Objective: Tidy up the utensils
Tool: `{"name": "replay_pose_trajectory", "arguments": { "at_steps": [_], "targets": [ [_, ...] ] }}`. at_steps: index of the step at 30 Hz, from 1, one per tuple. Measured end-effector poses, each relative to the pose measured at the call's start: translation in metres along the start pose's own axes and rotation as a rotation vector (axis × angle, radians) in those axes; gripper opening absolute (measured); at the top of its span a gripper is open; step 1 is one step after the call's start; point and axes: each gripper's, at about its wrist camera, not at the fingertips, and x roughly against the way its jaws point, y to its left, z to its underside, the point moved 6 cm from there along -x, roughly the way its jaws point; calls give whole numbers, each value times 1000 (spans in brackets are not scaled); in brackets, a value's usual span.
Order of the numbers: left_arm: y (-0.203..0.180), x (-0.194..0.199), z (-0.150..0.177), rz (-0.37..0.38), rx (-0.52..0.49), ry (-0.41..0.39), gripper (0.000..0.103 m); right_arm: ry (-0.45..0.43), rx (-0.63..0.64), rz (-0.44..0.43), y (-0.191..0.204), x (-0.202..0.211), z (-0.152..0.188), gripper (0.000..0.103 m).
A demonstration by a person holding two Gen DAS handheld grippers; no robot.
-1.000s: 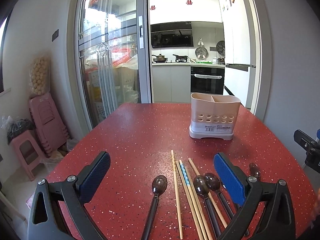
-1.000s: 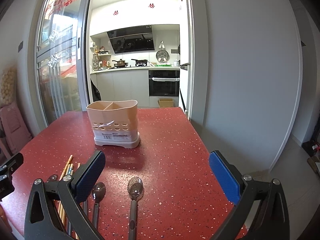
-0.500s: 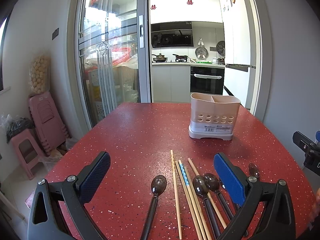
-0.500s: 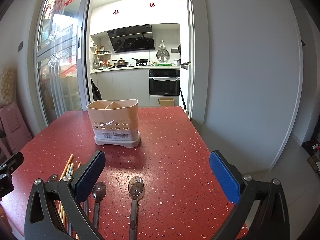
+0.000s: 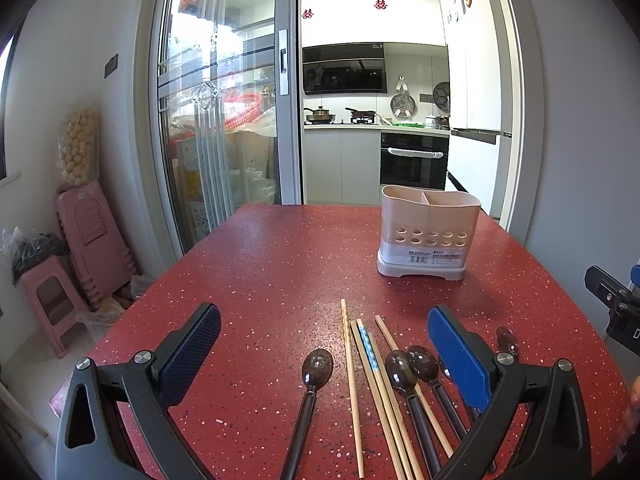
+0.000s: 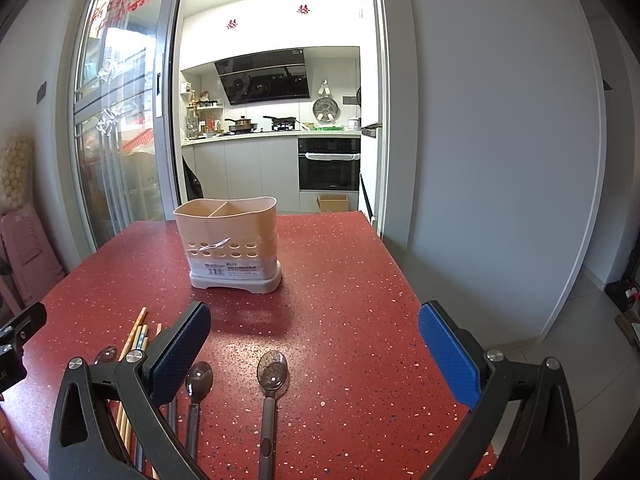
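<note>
A beige two-compartment utensil holder point(image 5: 428, 236) point(image 6: 230, 240) stands upright on the red speckled table point(image 5: 280, 264) point(image 6: 340, 280). Nearer to me lie several wooden chopsticks point(image 5: 352, 368) point(image 6: 136, 330) and several dark spoons, one point(image 5: 316, 368) to their left and others point(image 5: 404, 368) to their right. In the right wrist view one spoon point(image 6: 272, 368) lies between the fingers and another point(image 6: 199, 378) beside the left finger. My left gripper point(image 5: 324, 352) hovers open above the utensils. My right gripper point(image 6: 316, 352) is open too, holding nothing.
The table's right edge point(image 6: 404, 276) drops off toward a tiled floor and a white wall. Stacked pink stools point(image 5: 86, 240) stand left of the table by a sliding glass door point(image 5: 216, 120). A kitchen with an oven point(image 6: 329, 164) lies beyond the far edge.
Both views have shifted very slightly; the utensils and holder lie as before. Both grippers stay open.
</note>
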Motion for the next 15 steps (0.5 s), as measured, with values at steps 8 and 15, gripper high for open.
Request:
{"name": "replay_pose_trajectory", "arguments": {
  "at_steps": [8,15],
  "targets": [
    [0,0,0,1,0,2,103,0,0,0,-1,1,2,103],
    [2,-1,1,-1,7,4,103,1,0,-1,0,2,3,103]
  ]
}}
